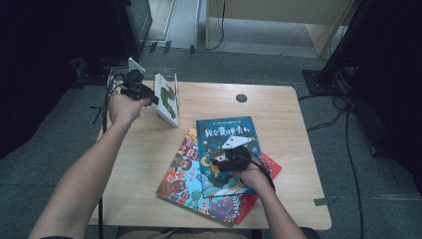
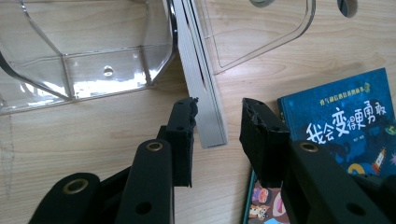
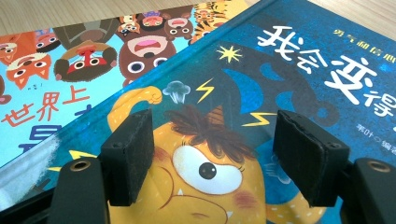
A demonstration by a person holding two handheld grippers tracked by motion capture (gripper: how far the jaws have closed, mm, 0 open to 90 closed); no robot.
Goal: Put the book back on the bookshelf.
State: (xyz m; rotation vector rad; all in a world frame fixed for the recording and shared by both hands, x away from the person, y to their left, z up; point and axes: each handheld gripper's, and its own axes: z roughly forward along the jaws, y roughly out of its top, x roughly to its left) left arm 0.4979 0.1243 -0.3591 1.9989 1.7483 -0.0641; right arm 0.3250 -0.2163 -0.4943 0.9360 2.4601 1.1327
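Note:
A thin white book (image 1: 166, 99) with a green picture stands upright in a clear acrylic stand (image 2: 93, 60) at the table's back left. My left gripper (image 1: 152, 98) is at its near edge. In the left gripper view the book's edge (image 2: 201, 93) lies between the jaws of the left gripper (image 2: 219, 103), close to the left pad (image 2: 184, 130), with a gap to the right pad. My right gripper (image 1: 219, 160) stands open just over a blue picture book (image 1: 226, 132). Its open jaws frame the orange monster on the cover (image 3: 205, 177) in the right gripper view (image 3: 215, 135).
The blue book tops a fanned pile on the wooden table (image 1: 144, 164), over a colourful animal book (image 1: 181, 177) and a red one (image 1: 268, 167). A cable hole (image 1: 241, 98) sits at the back. Dark stands and cables surround the table on the floor.

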